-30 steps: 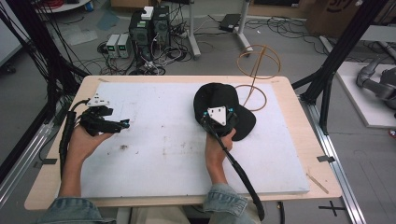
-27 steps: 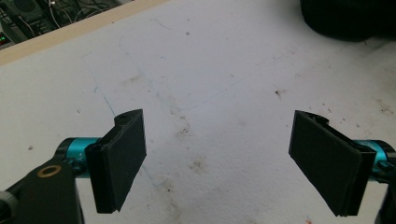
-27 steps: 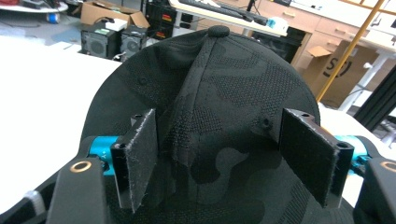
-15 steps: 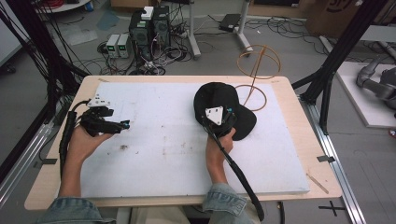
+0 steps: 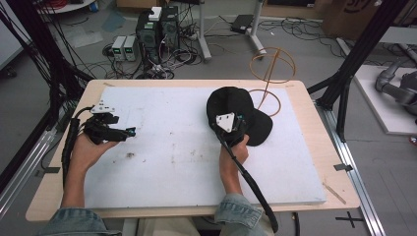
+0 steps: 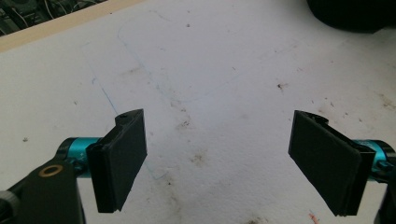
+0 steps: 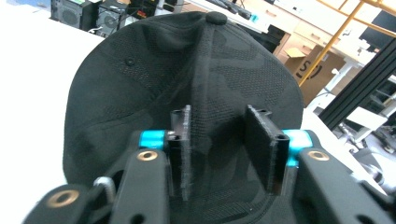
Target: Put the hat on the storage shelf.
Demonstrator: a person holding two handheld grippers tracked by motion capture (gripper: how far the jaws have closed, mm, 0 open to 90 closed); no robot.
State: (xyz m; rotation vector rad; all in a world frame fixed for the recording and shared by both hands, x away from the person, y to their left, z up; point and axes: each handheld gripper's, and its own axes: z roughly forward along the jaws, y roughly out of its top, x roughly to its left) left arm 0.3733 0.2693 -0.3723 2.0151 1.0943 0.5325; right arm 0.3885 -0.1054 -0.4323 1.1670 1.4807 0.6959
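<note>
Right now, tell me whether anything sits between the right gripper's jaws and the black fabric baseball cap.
Nothing visible does. The right gripper is already at the black fabric baseball cap; its jaws have just been closing, with the cap's crown fabric bunched between them. The left gripper hangs open over the white board.

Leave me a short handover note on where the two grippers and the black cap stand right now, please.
Right gripper: at the black cap, its jaws have just been closing on a fold of the crown; the fabric is between the pads, but whether they already pinch it firmly I cannot tell.
Left gripper: open and empty, over the bare white board at the table's left side.
Cap: on the board's far right, beside the wire stand.
Done: the cap has been reached and the grasp started.
Left: probably confirm the grip, then lift the cap; it is not yet raised.
</note>
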